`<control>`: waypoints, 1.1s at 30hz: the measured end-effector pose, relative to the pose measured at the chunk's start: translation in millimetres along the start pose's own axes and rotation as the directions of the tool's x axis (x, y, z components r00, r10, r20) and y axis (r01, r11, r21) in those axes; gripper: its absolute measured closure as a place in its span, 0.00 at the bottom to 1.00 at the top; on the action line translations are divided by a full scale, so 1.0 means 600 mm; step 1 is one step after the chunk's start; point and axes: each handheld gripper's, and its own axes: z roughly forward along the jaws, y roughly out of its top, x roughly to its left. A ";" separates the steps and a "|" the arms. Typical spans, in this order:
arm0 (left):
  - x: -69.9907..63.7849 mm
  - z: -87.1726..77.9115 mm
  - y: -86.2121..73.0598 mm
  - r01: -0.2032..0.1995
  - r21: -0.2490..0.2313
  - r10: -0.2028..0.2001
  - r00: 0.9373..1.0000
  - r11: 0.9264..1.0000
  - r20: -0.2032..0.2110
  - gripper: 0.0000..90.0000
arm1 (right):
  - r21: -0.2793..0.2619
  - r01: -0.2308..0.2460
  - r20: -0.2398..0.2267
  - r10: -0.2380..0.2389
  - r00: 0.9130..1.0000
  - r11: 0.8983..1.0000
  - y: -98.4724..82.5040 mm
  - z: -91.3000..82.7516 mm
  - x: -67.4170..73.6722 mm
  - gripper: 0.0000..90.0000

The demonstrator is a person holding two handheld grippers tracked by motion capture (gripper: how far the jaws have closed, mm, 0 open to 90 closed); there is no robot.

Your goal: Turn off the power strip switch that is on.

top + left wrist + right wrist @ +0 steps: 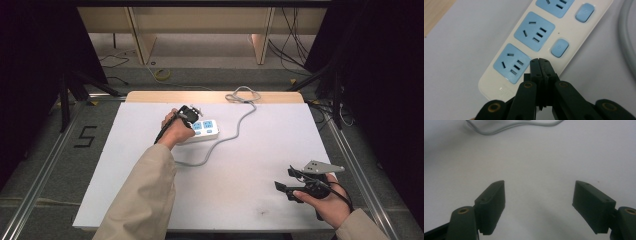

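A white power strip [206,130] with blue sockets lies on the white table top, left of centre towards the back. Its grey cord [227,137] loops forward and then runs to the table's far edge. My left gripper [191,113] hovers over the strip's near end. In the left gripper view its jaws are shut together with nothing between them, tips [539,62] over the strip [571,32] beside the nearest blue socket [512,63] and below a blue switch button [559,47]. My right gripper [286,179] rests open near the front right corner, jaws wide apart over bare table [539,192].
The grey cord [499,128] curves across the top of the right gripper view. The table's wooden strip [215,97] runs along the far edge. Cables and a yellow coil [161,75] lie on the floor beyond. A metal rail [350,160] runs along the right side.
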 end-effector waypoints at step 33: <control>-0.001 0.001 -0.005 -0.026 0.025 0.027 0.999 0.999 -0.042 1.00 | 0.005 -0.001 -0.003 0.002 1.000 1.000 0.001 0.001 0.000 0.30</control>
